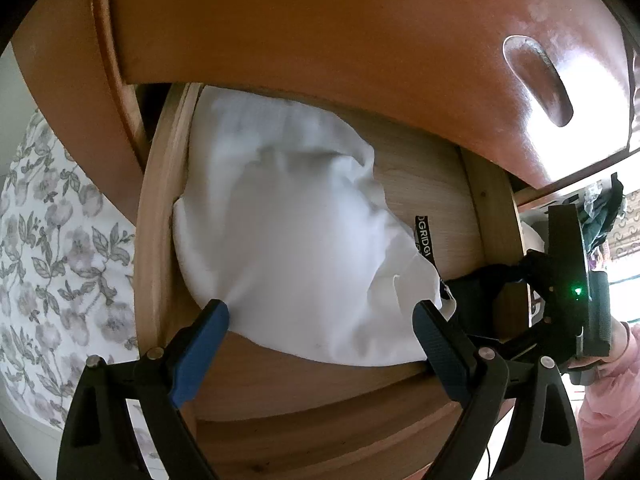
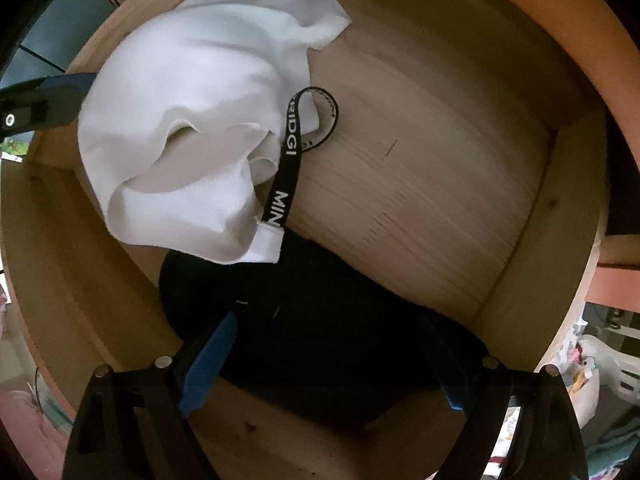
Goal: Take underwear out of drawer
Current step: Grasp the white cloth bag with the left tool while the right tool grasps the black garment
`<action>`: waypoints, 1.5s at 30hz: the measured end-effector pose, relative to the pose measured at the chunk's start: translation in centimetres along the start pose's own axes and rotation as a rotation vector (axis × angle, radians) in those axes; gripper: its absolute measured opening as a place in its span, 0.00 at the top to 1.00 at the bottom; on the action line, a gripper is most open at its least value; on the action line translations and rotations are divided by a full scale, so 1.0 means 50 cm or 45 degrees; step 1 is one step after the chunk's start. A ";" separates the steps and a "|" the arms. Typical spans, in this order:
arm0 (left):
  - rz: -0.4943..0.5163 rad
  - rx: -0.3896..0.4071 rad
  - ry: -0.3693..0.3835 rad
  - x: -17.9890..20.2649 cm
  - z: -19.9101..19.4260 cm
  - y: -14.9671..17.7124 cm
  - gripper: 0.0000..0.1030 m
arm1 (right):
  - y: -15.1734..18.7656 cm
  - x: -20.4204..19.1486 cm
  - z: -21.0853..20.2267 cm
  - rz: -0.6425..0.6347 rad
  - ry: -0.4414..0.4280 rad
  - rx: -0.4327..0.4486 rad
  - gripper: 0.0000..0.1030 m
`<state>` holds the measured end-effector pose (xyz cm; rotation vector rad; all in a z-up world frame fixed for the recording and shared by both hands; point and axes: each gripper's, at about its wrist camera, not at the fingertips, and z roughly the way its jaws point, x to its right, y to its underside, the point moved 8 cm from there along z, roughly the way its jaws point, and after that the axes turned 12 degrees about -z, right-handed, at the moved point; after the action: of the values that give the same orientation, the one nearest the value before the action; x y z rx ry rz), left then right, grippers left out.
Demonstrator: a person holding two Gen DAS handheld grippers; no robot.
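Here, what I see from both wrist cameras:

Drawer: the wooden drawer (image 2: 460, 184) is pulled out, and I look down into it; its pale bottom is bare on one side.
White underwear: the white underwear (image 1: 288, 232) lies crumpled inside the drawer against one side wall, with a black waistband (image 2: 289, 160) with white letters curling out of it.
Black garment: a dark garment (image 2: 320, 320) lies in the drawer just beside the white one, and the white edge overlaps it a little.
Left hand-held gripper: my left hand-held gripper (image 1: 320, 320) is spread wide, its blue fingers (image 1: 202, 344) on both sides of the near edge of the white underwear; it grasps nothing.
Right hand-held gripper: my right hand-held gripper (image 2: 332, 344) is also wide apart, over the black garment, fingers at its two sides, not closed on it.
Surroundings: a flowered sheet (image 1: 60, 260) is beside the furniture, and a pink sleeve (image 1: 608, 392) is at the right gripper.
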<state>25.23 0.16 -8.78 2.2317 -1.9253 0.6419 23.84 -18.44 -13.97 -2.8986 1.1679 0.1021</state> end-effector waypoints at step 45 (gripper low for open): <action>0.111 -0.080 -0.198 0.021 0.051 -0.008 0.09 | 0.016 0.024 -0.077 0.099 0.014 0.193 0.94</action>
<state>26.31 -1.63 -10.60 2.2302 -2.0942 0.4226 24.35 -20.00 -10.20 -2.7275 1.2330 -0.0015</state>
